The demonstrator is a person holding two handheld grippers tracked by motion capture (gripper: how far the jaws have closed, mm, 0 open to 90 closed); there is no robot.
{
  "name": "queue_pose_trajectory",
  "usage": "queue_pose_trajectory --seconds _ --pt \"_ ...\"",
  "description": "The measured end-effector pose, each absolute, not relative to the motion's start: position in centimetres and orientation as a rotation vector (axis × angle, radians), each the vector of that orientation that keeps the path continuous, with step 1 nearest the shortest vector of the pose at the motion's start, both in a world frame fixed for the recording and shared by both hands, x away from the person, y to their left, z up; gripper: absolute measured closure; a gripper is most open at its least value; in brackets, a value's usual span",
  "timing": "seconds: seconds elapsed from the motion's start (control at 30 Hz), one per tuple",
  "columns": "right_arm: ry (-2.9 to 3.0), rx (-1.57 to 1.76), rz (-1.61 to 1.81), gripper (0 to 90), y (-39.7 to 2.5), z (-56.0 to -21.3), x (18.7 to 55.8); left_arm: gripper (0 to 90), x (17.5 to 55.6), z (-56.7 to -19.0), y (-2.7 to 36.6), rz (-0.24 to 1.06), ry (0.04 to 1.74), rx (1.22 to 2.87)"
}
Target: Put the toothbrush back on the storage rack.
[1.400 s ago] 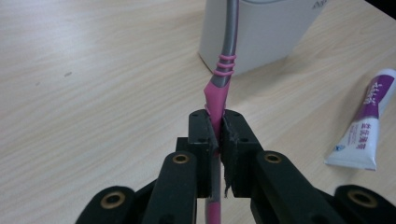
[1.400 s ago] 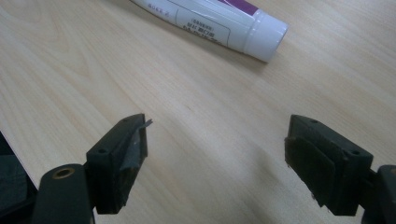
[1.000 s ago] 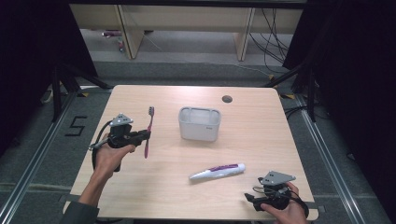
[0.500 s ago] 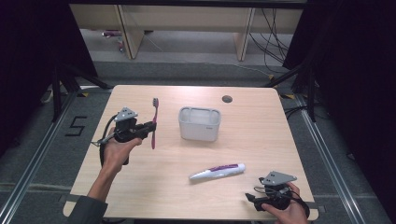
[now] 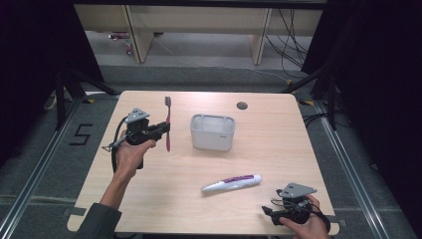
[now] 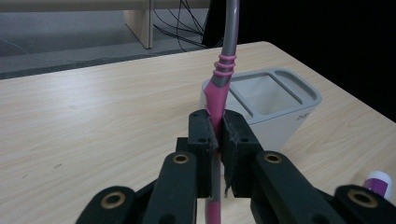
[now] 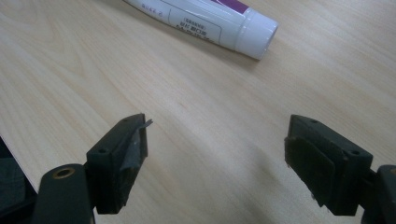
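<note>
A pink and grey toothbrush (image 5: 167,124) stands upright in the air over the table's left half, clamped by its pink handle (image 6: 216,95) in my left gripper (image 5: 161,129), which is shut on it. Just right of it sits a grey-white two-compartment holder (image 5: 213,132), also seen beyond the jaws (image 6: 275,100). A white toothpaste tube with purple print (image 5: 231,183) lies in front of the holder. My right gripper (image 5: 268,214) rests open near the table's front right edge; in the right gripper view the tube's cap end (image 7: 252,28) lies ahead of its spread jaws (image 7: 217,158).
A wooden table (image 5: 278,149) carries a dark round grommet (image 5: 242,105) at its back right. Black curtains hang at both sides. Cables and shelf legs stand on the floor beyond the far edge.
My left gripper has lifted the toothbrush and carried it to the right and farther back, closer to the holder. The right gripper has stayed in place.
</note>
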State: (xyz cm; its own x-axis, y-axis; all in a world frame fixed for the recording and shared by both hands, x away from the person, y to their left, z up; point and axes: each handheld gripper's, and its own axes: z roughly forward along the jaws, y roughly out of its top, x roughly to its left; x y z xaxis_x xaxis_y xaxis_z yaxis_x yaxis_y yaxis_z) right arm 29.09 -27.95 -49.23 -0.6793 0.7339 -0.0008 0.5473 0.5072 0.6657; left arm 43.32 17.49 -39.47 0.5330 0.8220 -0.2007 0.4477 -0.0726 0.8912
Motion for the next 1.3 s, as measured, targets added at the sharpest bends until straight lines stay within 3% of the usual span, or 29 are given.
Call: queue_pose_trajectory --seconds 1.3 --pt "2.472 1.075 0.960 21.9 -28.1 -49.2 29.2 82.2 47.5 -35.7 11.5 0.501 1.012 1.662"
